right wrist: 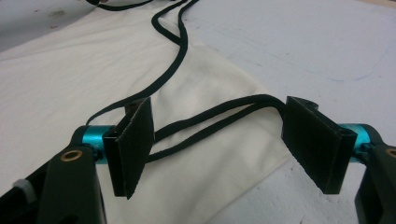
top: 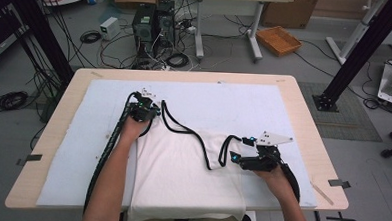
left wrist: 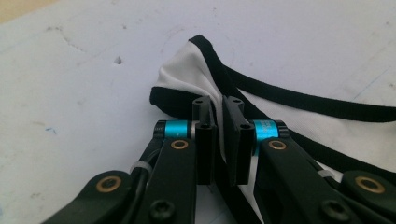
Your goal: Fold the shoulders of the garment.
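Observation:
A white garment [top: 181, 170] with black trim straps [top: 183, 130] lies flat on the white mat, its hem hanging over the near table edge. My left gripper [top: 145, 111] is at the garment's upper left corner. In the left gripper view its jaws [left wrist: 218, 105] are shut on a pinch of white cloth [left wrist: 187, 74] and black trim. My right gripper [top: 234, 157] rests at the garment's right side. In the right gripper view it stands open [right wrist: 219, 109], with a black strap loop [right wrist: 205, 126] lying between the pads [right wrist: 135, 140], untouched.
A white mat [top: 264, 103] covers most of the wooden table [top: 304, 115]. The gripper cables trail back along both forearms. On the floor beyond the table are computer towers [top: 153, 21], loose cables and a wicker tray [top: 278, 40].

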### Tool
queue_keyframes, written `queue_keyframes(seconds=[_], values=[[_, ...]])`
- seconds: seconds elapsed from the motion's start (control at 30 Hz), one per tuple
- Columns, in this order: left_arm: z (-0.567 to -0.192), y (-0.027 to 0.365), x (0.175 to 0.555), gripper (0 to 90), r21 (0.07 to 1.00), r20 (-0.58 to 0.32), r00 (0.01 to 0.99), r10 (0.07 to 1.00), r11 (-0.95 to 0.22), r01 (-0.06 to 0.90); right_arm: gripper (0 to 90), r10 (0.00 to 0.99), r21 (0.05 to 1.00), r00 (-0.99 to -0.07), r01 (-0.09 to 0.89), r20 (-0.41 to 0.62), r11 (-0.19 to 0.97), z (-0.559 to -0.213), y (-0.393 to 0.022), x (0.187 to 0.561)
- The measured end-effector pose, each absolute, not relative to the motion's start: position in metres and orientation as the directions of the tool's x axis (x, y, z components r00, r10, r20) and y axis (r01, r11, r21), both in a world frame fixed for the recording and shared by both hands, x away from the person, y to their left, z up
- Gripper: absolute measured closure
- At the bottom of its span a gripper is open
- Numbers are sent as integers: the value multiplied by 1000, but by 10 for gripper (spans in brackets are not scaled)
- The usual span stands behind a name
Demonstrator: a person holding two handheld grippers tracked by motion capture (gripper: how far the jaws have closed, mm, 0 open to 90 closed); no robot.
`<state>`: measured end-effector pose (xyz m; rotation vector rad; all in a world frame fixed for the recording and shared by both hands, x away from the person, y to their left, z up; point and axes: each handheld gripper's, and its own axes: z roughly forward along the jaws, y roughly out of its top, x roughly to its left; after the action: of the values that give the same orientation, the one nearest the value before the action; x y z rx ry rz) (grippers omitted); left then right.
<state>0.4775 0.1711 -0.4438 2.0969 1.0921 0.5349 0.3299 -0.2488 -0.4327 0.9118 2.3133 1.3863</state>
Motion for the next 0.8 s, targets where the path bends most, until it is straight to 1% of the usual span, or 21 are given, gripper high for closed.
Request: queue_keyframes(seconds=[0.1,0.13,0.17,0.23,0.3,0.33,0.37,0.43,0.47,0.67,0.77,0.8], values=[[-440,175,473,854,780,-20,559,829,-336,528,254,657,871,-750,372,78,322,-432,-252,329],[-440,175,473,854,780,-20,559,829,-336,528,254,657,871,-750,372,78,322,-432,-252,329],[-436,180,467,854,813,-68,557,828,-277,512,254,659,874,-747,374,85,311,-432,-254,328],[-434,185,458,854,847,-121,569,813,-214,486,254,660,875,-746,375,89,306,-432,-255,327],[-433,188,447,854,873,-149,603,784,-182,453,254,661,877,-745,371,86,304,-432,-255,326],[-433,188,447,854,873,-149,603,784,-182,453,254,660,877,-746,374,90,303,-431,-256,325],[-431,193,434,854,894,-163,629,760,-157,421,254,661,877,-746,371,85,307,-432,-256,325],[-430,196,422,854,912,-189,651,735,-114,394,254,659,874,-747,374,86,310,-432,-256,324],[-430,196,422,853,912,-189,651,735,-114,394,254,659,873,-747,375,86,311,-432,-256,323],[-432,201,382,852,933,-156,718,678,-136,332,254,656,878,-749,371,90,303,-431,-255,320],[-436,203,366,851,936,-143,737,661,-152,318,254,659,878,-745,378,100,295,-431,-255,320],[-436,203,366,851,936,-143,737,661,-152,318,254,659,878,-745,378,100,295,-431,-255,320]])
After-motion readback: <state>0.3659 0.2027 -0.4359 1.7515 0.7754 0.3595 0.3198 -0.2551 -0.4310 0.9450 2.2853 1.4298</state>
